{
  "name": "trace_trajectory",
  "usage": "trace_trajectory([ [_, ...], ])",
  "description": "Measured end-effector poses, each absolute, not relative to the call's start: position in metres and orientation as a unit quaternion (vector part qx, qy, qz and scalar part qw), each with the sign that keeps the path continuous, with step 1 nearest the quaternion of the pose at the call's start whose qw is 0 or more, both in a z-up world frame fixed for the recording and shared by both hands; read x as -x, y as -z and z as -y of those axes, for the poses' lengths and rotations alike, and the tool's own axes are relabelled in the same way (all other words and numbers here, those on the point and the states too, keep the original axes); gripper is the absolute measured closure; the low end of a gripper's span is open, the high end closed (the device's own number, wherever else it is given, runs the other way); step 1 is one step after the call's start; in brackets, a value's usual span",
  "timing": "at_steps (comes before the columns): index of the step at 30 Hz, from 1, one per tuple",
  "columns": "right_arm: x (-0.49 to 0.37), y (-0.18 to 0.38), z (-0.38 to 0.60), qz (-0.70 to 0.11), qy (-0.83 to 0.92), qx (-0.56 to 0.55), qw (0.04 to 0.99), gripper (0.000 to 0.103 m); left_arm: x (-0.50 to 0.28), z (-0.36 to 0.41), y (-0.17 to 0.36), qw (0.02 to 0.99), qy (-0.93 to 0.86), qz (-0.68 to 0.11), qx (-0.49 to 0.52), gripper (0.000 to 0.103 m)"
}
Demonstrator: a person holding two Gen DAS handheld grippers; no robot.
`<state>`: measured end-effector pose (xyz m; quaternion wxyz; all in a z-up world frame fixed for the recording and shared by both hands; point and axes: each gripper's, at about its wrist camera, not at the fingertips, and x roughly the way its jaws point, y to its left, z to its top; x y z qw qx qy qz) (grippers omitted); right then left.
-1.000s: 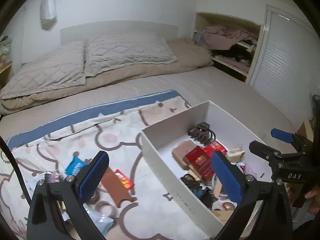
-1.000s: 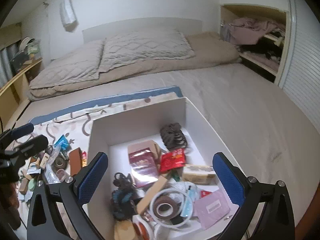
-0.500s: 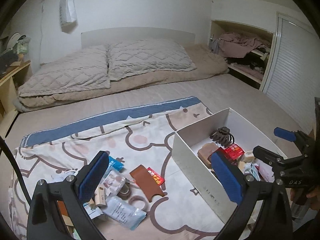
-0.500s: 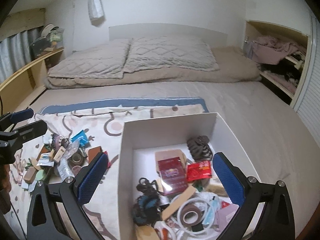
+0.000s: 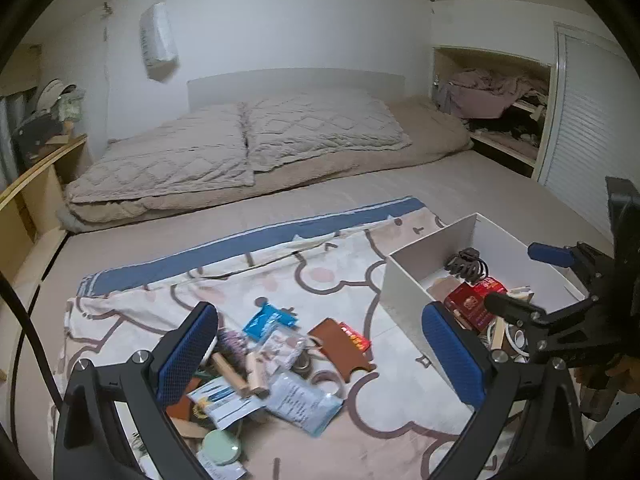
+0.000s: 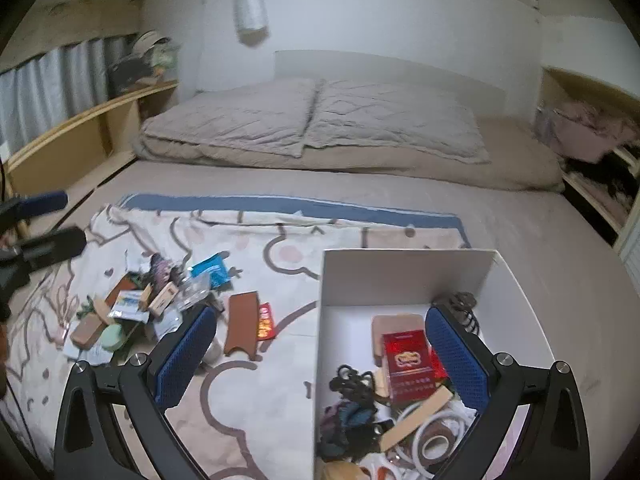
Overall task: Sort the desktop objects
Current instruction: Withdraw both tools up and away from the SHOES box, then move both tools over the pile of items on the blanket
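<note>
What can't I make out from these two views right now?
- White box: near end cut off by the right wrist view's bottom edge.
- Clutter pile: part hidden behind the left gripper finger, left wrist view.
- Red pack: label too small to read.

Two quilted pillows (image 5: 248,148) against a white headboard (image 5: 296,84) — louvred door (image 5: 580,128) at right.

Your tongs hang over a big bed (image 5: 460,196). A blanket (image 6: 248,396) lies under them. Far ahead lie two pillows (image 6: 320,120). A white box (image 6: 408,276) sits under your right tongs.
</note>
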<state>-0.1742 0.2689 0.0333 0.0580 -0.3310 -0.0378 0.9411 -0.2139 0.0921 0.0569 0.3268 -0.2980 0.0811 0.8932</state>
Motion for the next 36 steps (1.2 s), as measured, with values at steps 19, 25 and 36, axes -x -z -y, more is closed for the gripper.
trace_trajectory([
  [19,0.199,-0.004,-0.19,0.074,-0.926,0.366,-0.062,0.0,0.216,-0.013,-0.019,0.265,-0.898,-0.106,0.335,0.0],
  [25,0.215,0.013,-0.178,0.07,-0.918,0.384,-0.064,0.0,0.22,0.007,0.007,0.247,-0.892,-0.115,0.362,0.0],
  [36,0.244,0.042,-0.164,0.074,-0.901,0.422,-0.065,0.0,0.226,0.035,0.072,0.219,-0.862,-0.174,0.422,0.0],
])
